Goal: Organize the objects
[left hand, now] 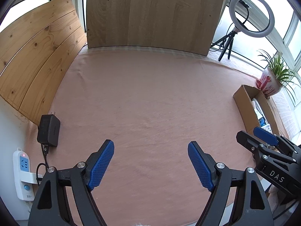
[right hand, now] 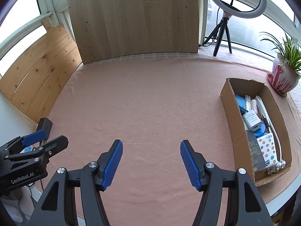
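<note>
Right wrist view shows a pink cloth (right hand: 150, 103) on the table, wooden boards (right hand: 133, 18) before windows. Both the left gripper (left hand: 150, 166) and right gripper (right hand: 151, 164) stand wide, empty. The cardboard box (right hand: 233, 124) of small objects sits at right.

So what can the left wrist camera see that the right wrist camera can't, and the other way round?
Only the left wrist view shows the white power strip in full, its red light on, beside the black adapter.

Only the right wrist view looks down into the cardboard box: a white charger plug, a patterned tissue pack and small white beads.

Both show the pink cloth, the wooden boards, the ring light, the potted plant, and both open, empty tongs: left tongs, right tongs.
</note>
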